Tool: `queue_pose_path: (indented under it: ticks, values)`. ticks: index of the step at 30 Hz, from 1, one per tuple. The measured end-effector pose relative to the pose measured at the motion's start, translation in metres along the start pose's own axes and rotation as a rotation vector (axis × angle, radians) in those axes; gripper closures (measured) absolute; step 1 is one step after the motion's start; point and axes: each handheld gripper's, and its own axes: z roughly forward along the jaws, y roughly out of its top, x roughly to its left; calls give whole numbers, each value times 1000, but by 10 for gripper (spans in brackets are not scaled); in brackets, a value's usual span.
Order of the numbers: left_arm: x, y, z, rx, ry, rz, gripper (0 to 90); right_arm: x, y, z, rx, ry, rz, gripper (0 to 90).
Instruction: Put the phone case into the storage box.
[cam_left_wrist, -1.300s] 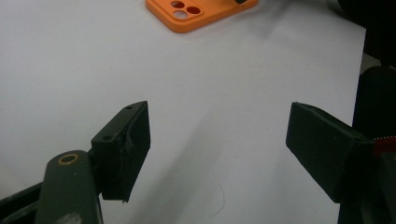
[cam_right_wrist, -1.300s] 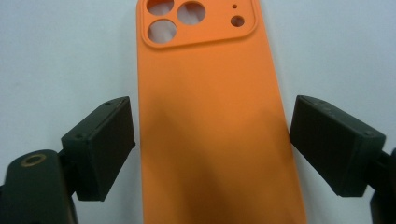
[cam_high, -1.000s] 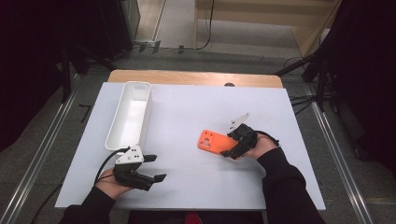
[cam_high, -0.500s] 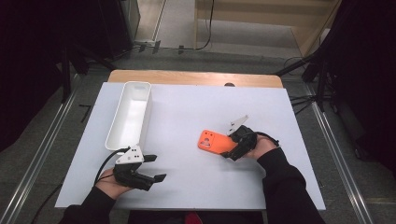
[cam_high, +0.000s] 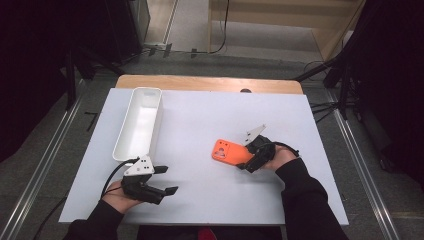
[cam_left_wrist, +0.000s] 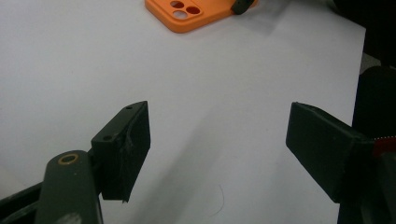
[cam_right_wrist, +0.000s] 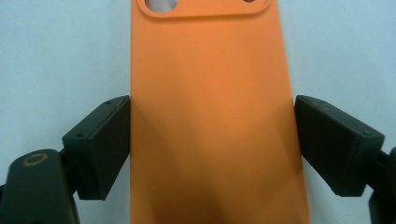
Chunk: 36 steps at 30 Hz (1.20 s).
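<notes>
1. Nothing is seen to have moved since the earlier frames: both hands, the orange phone case (cam_high: 231, 152) and the white tray (cam_high: 140, 123) are found where they were.
2. In the high view the right claw (cam_high: 248, 163) is held low at about 4 o'clock of the surface's middle, aimed toward 10 o'clock, with the hand and dark sleeve behind it.
3. In the right gripper view the case (cam_right_wrist: 212, 116) is seen lying flat between the two jaws, camera holes at 12 o'clock. The left pad (cam_right_wrist: 105, 144) is touching the case's long edge; at the right pad (cam_right_wrist: 334, 142) contact cannot be told, so whether the claw is clenched on the case cannot be told.
4. The left claw (cam_high: 165, 181) is held at about 7 o'clock near the front edge, pointing toward 3 o'clock. In the left gripper view it (cam_left_wrist: 217, 149) is released, jaws wide apart, with bare white surface between them and the case (cam_left_wrist: 196, 14) far off at 12 o'clock.
5. The tray stands along the left side at about 10 o'clock, well apart from the case. Open room lies between the two hands and across the far half of the surface (cam_high: 210, 115).
6. The white surface sits on a wooden top whose far edge is visible; grey floor, metal rails and dark stands surround it.
</notes>
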Motion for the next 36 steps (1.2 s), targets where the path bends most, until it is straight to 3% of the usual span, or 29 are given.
queue_pose_path:
  ticks: [20, 28, 36]
  values:
    - [0, 0, 0, -1, 0, 0, 222, -2, 0, -1, -8, 16, -10, 144]
    - [0, 0, 0, -1, 0, 1, 222, -6, -2, -3, -21, 26, 31, 145]
    - [1, 0, -1, -1, 4, 0, 222, -9, -1, -12, -77, 50, 81, 146]
